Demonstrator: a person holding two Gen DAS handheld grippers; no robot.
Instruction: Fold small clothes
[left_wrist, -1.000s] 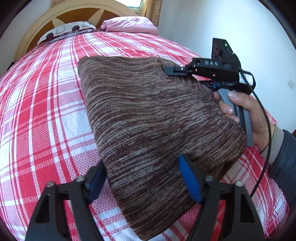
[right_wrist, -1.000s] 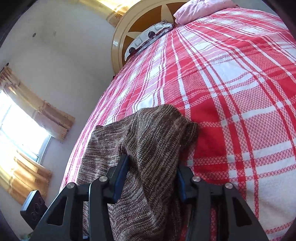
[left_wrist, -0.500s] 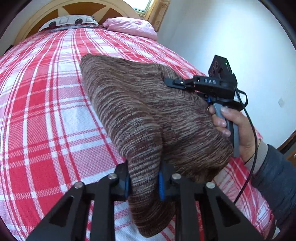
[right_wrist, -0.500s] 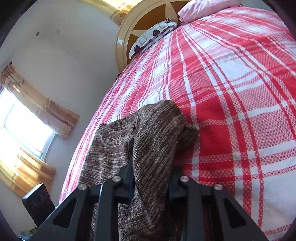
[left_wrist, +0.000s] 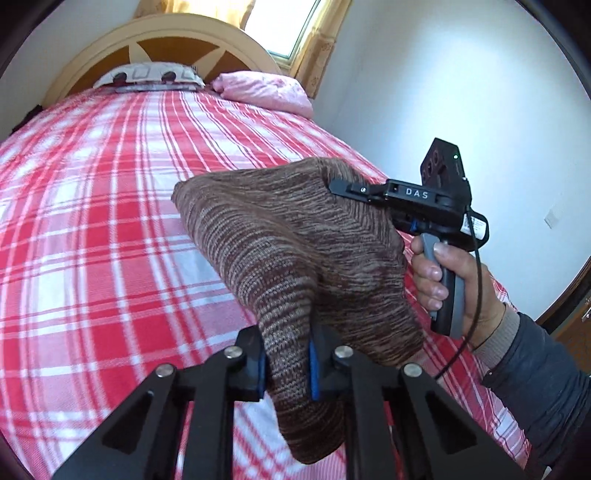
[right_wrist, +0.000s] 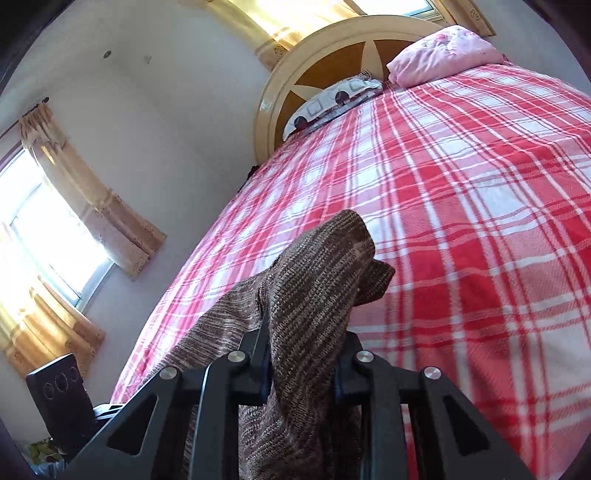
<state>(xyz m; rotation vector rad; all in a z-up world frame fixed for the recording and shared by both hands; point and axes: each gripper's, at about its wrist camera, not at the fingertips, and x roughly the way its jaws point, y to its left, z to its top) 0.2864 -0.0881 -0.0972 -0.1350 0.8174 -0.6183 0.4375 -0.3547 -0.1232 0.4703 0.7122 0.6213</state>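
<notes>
A brown striped knit garment (left_wrist: 280, 243) is lifted off the red plaid bed (left_wrist: 92, 229), stretched between both grippers. My left gripper (left_wrist: 286, 363) is shut on its near corner, with cloth bunched between the blue pads. My right gripper (right_wrist: 301, 363) is shut on another corner; in the left wrist view it (left_wrist: 334, 186) grips the garment's right edge, held by a hand. In the right wrist view the garment (right_wrist: 317, 295) rises in a fold above the fingers and drapes to the left.
A pink pillow (left_wrist: 266, 90) and a patterned pillow (left_wrist: 147, 75) lie at the wooden headboard (left_wrist: 159, 40). A white wall (left_wrist: 461, 92) runs along the bed's right side. Curtained windows (right_wrist: 55, 236) are on the left wall.
My left gripper closed on the garment's near corner, and the right tightened on its corner. Both then lifted the garment off the bed, so it now hangs bunched between them.
</notes>
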